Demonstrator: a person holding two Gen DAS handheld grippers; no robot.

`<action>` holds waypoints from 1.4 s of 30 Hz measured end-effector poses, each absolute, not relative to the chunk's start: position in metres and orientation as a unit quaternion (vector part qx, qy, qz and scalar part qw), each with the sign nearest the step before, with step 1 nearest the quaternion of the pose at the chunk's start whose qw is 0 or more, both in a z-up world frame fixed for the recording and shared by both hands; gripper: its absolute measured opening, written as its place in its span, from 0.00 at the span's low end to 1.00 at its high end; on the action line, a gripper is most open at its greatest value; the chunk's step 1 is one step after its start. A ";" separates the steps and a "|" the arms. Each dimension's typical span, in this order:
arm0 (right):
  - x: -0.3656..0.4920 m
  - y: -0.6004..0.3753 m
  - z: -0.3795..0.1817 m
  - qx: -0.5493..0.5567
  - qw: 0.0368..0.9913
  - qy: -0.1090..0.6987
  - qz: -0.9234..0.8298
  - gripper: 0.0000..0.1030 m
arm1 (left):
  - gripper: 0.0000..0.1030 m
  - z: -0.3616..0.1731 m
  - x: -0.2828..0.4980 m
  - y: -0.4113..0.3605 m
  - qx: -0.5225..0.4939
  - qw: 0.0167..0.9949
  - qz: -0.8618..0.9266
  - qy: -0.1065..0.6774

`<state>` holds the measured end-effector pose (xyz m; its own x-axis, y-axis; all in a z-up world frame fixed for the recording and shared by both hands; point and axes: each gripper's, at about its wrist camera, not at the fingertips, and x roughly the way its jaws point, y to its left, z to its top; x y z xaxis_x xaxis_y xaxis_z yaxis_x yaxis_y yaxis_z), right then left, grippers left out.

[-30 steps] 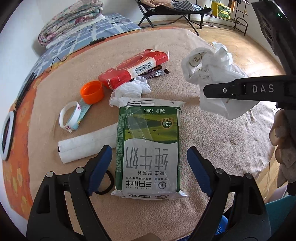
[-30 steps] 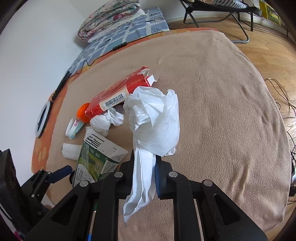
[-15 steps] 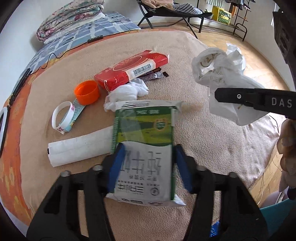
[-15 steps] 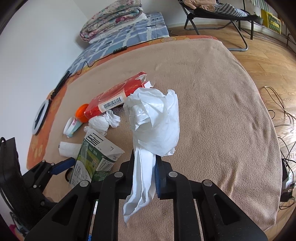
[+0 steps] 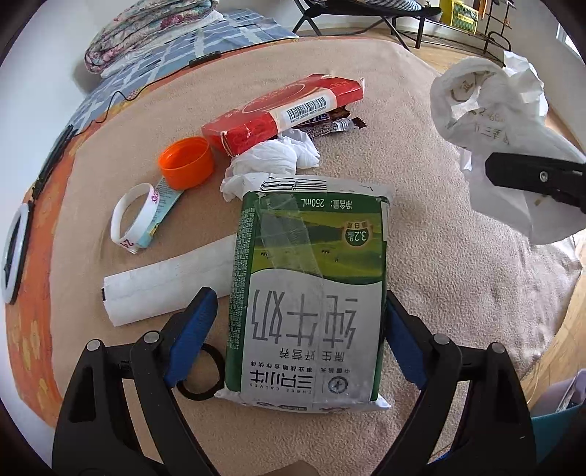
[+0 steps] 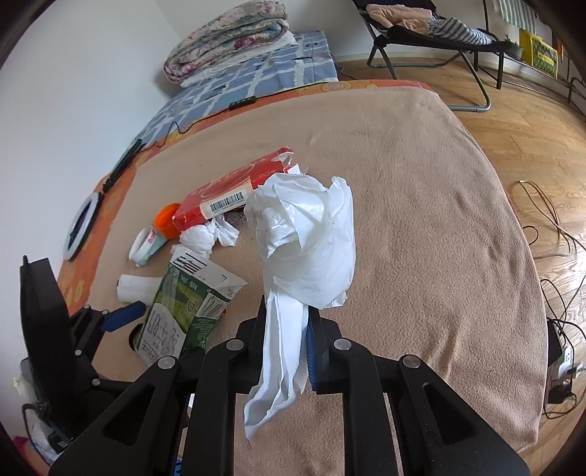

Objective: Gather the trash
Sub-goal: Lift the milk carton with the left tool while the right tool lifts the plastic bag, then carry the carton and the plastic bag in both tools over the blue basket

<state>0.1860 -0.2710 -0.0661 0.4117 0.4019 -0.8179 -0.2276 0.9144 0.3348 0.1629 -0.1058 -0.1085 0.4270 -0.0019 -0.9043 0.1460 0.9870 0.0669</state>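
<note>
Straddling the lower half of the green-and-white milk carton, the left gripper has its jaws opening, blue pads standing off on both sides with the carton between them and not pressed. The carton lies flat on the beige blanket, its printed face up and a strip of clear tape across it. Judged from its flattened, creased body, it is probably empty: light, thin-walled and easy to crush, with a glossy skin that could slide between pads. A hold across the narrow width near the bottom seam, where the folds stiffen it, looks safest.

Just beside the carton's left edge lies a white paper tube, and a black ring sits by its bottom corner, close to the left pad. Beyond the carton's top end are a crumpled white tissue, an orange cap, a white wristband, a red box and a dark snack wrapper.

Right of the carton, the right gripper is pinched tight on a limp white plastic bag, which hangs soft and weightless-looking.

The blanket is plush and gives little slide. Wooden floor, a folding chair and folded quilts lie beyond.
</note>
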 end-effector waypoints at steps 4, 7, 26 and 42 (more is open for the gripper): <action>0.186 -0.270 -0.066 0.086 0.835 0.509 0.189 0.13 | 0.79 -0.107 0.169 -0.091 0.008 0.841 -0.058 0.538; 0.185 -0.269 -0.066 0.083 0.835 0.509 0.191 0.13 | 0.79 -0.096 0.167 -0.088 -0.003 0.849 -0.060 0.524; 0.133 -0.266 -0.021 0.050 0.853 0.464 0.234 0.13 | 0.79 0.020 0.085 -0.048 -0.033 0.890 -0.089 0.446; 0.015 -0.248 -0.026 0.016 0.822 0.476 0.314 0.13 | 0.79 -0.021 -0.042 -0.037 -0.042 0.866 -0.090 0.489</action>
